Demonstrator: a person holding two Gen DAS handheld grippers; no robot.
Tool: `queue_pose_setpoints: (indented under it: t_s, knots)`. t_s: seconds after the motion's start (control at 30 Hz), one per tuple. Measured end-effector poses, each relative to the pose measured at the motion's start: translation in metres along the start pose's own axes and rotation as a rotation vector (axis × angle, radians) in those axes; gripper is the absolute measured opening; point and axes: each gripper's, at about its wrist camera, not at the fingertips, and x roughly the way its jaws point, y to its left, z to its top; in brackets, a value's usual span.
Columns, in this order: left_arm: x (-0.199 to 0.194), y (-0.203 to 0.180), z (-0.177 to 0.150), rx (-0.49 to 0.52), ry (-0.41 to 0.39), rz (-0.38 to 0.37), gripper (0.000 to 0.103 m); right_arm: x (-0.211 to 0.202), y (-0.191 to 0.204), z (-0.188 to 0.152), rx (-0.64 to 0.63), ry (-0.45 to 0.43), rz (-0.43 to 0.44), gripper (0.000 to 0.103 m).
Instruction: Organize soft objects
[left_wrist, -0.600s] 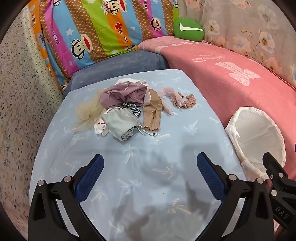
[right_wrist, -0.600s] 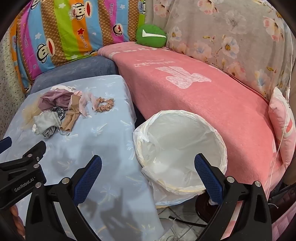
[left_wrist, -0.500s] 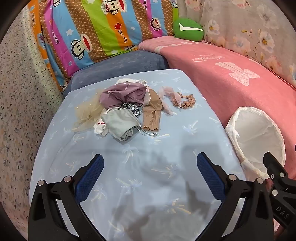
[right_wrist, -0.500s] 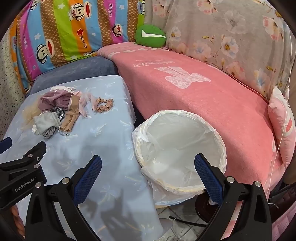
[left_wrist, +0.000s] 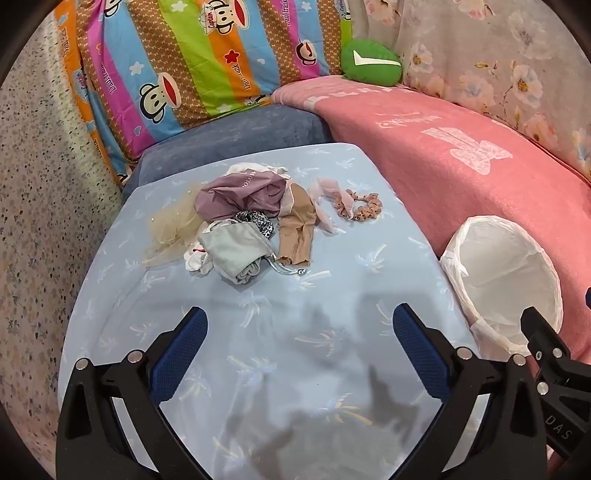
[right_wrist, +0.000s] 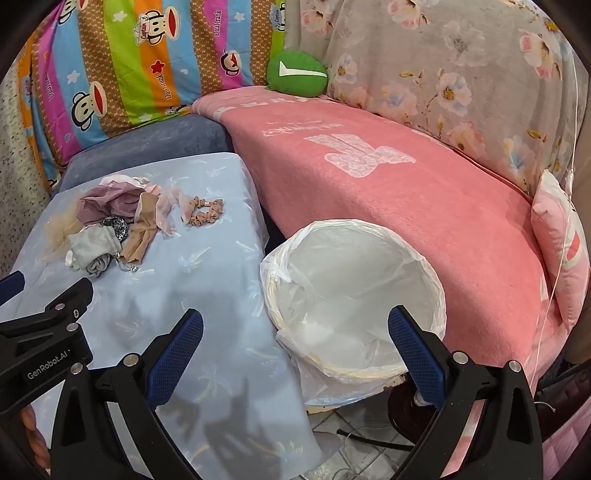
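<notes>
A heap of soft things lies at the far end of the light blue table (left_wrist: 295, 332): a mauve cloth (left_wrist: 240, 195), a grey pouch (left_wrist: 232, 251), tan stockings (left_wrist: 297, 230), pale yellow tulle (left_wrist: 171, 229) and a peach scrunchie (left_wrist: 360, 208). The same heap (right_wrist: 107, 225) shows at the left in the right wrist view. A white lined basket (right_wrist: 351, 299) stands beside the table's right edge. My left gripper (left_wrist: 299, 350) hovers open over bare tablecloth, well short of the heap. My right gripper (right_wrist: 295, 350) stands open above the basket's near rim, with nothing in it.
A sofa with a pink blanket (right_wrist: 388, 184) runs behind the basket. A striped monkey-print pillow (left_wrist: 184, 66), a green cushion (left_wrist: 369, 64) and a floral cover (right_wrist: 461, 81) sit at the back. Tiled floor and cables (right_wrist: 362, 435) show below the basket.
</notes>
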Motion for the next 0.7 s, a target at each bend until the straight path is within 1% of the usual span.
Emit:
queue_pose_setpoints:
  t_s: [0.1, 0.17, 0.3, 0.6, 0.63, 0.67, 0.7]
  knots:
    - [-0.001, -0.001, 0.001, 0.0, -0.001, -0.003, 0.096, 0.003, 0.003, 0.0, -0.002, -0.001, -0.001, 0.097]
    - [-0.001, -0.001, 0.002, 0.001, -0.001, -0.005, 0.096, -0.003, -0.006, 0.003, -0.003, -0.002, -0.002, 0.097]
    - [-0.001, -0.002, 0.001, 0.002, -0.003, -0.005, 0.096, -0.008, -0.008, 0.006, -0.004, -0.003, -0.002, 0.097]
    - [-0.003, -0.005, 0.003, 0.005, -0.006, -0.011, 0.096, -0.006, -0.005, 0.006, 0.002, -0.006, -0.004, 0.097]
    - [-0.003, -0.005, 0.003, 0.006, -0.007, -0.013, 0.096, -0.007, -0.007, 0.006, 0.002, -0.006, -0.004, 0.097]
    - [-0.004, -0.006, 0.003, 0.005, -0.007, -0.015, 0.096, -0.013, -0.02, 0.011, 0.006, -0.007, -0.005, 0.097]
    - [-0.004, -0.006, 0.004, 0.005, -0.008, -0.017, 0.096, -0.014, -0.023, 0.012, 0.006, -0.008, -0.006, 0.097]
